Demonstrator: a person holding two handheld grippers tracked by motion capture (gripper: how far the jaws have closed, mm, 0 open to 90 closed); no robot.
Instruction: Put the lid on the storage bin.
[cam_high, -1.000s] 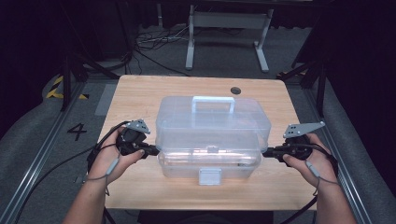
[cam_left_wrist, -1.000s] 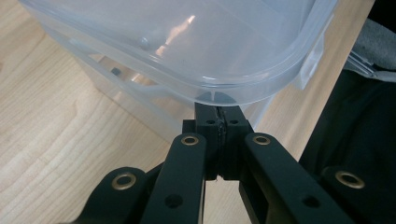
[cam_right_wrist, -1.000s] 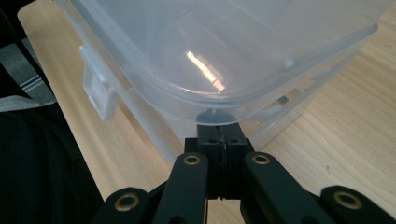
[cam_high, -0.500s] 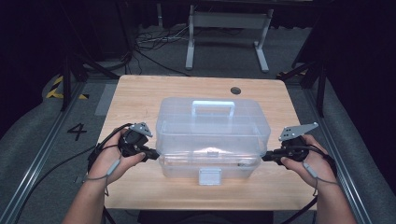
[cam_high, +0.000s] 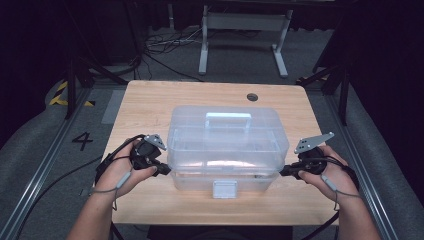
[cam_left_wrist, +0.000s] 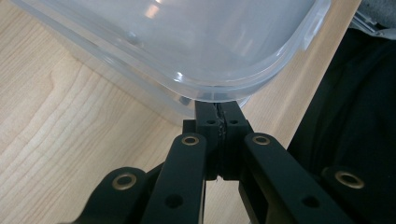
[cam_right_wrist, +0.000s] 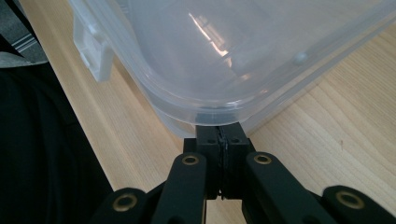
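Clear lidded plastic storage box (cam_high: 227, 147) on wooden bench (cam_high: 150, 100): closed, front latch fastened, unlifted; left tongs (cam_high: 165, 170) and right tongs (cam_high: 285, 171), both shut and empty, tucked under its end rims.

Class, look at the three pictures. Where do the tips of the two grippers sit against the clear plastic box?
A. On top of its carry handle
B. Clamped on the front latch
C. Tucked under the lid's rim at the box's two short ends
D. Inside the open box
C: both gripper views show shut jaws tucked under the lid's rim, and the high view has the left gripper and right gripper at opposite ends of the box.
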